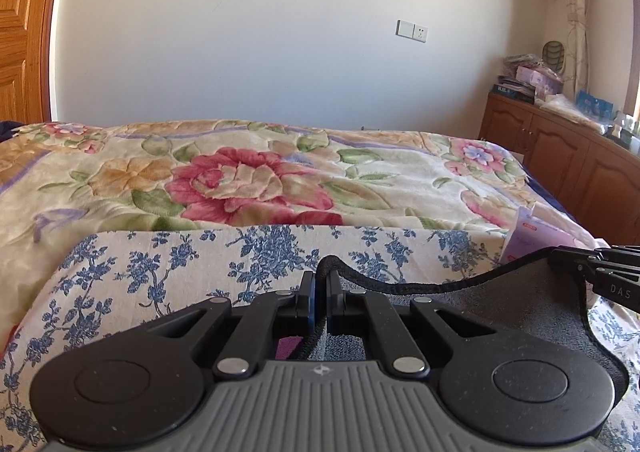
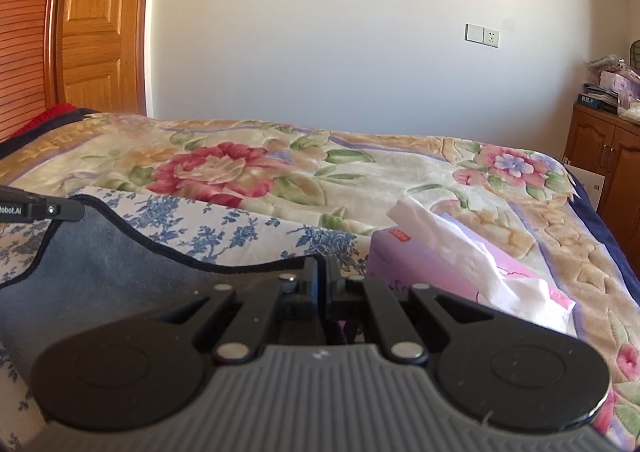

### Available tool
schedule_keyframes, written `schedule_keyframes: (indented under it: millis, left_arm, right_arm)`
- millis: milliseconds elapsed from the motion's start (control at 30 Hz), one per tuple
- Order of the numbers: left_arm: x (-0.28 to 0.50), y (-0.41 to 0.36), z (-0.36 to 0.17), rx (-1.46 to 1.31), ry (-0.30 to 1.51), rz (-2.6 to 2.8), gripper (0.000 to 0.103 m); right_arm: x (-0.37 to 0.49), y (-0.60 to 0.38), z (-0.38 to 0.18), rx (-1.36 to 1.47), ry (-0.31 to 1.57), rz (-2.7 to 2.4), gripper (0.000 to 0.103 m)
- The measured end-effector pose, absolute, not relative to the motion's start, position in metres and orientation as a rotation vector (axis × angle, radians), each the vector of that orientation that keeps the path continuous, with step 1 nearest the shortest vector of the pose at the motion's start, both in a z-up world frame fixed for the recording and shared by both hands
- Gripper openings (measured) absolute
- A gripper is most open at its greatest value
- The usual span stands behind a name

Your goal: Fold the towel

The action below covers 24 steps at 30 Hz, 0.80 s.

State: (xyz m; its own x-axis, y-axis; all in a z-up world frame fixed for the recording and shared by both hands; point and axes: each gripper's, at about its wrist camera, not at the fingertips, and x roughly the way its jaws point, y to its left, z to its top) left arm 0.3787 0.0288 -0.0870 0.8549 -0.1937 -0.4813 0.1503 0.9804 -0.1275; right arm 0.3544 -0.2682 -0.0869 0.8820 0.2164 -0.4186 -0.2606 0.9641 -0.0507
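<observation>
A dark grey towel (image 1: 512, 304) with a black stitched hem hangs between my two grippers above the bed. My left gripper (image 1: 320, 288) is shut on its left corner, the hem looping up between the fingers. My right gripper (image 2: 322, 272) is shut on the towel's right corner; the towel (image 2: 120, 260) sags to the left of it. The right gripper (image 1: 600, 272) shows at the right edge of the left wrist view, the left gripper (image 2: 44, 208) at the left edge of the right wrist view.
A blue-and-white floral cloth (image 1: 180, 264) lies under the towel on a flowered blanket (image 1: 248, 180). A pink tissue box (image 2: 460, 268) sits on the bed to the right. A wooden cabinet (image 1: 560, 156) stands at the far right, a wooden door (image 2: 92, 20) at the left.
</observation>
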Motion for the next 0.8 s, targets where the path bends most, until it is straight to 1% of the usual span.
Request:
schedule_keyframes:
  millis: [200, 700, 767, 800]
  left_arm:
    - [0.381, 0.028, -0.092, -0.076, 0.523, -0.173, 0.006]
    - [0.386, 0.031, -0.098, -0.078, 0.537, -0.158, 0.006]
    - [0.386, 0.031, -0.099, -0.075, 0.543, -0.158, 0.008]
    - [0.387, 0.031, -0.099, -0.073, 0.549, -0.158, 0.012]
  right_arm:
    - [0.361, -0.268, -0.099, -0.114, 0.45, 0.24, 0.004]
    - [0.365, -0.266, -0.107, -0.122, 0.471, 0.236, 0.004]
    - [0.367, -0.267, -0.107, -0.118, 0.482, 0.233, 0.005]
    - [0.367, -0.268, -0.108, -0.112, 0.488, 0.228, 0.005]
